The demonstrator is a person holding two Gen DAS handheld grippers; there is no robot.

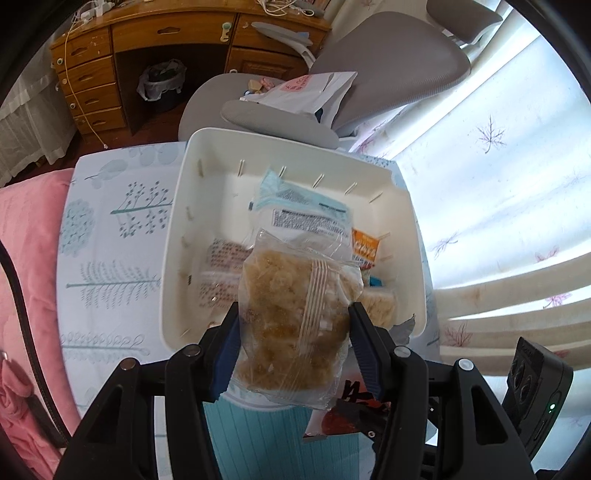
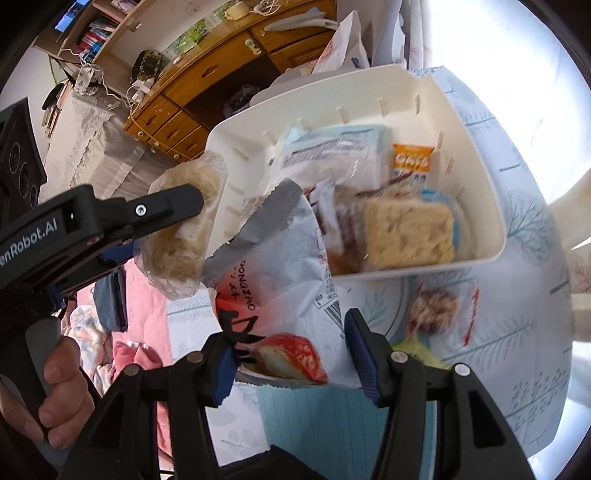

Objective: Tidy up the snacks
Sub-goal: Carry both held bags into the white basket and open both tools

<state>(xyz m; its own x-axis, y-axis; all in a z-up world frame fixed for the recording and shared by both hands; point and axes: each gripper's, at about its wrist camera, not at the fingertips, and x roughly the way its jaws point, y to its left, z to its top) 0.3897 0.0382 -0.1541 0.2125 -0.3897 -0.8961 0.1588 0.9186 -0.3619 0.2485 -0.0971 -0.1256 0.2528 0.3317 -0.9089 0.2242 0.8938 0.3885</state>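
Left wrist view: from the left gripper (image 1: 293,341), steeply down, close over the bin (image 1: 207,147).
Right wrist view: from the right gripper (image 2: 290,356), steeply down, close, bin (image 2: 476,122) ahead.
Shared: bin, desk (image 1: 155,33), left gripper (image 2: 173,206).

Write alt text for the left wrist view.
The left gripper holds a clear bag of beige crumbly snack above a white bin already holding several snack packets, on a leaf-print cloth.
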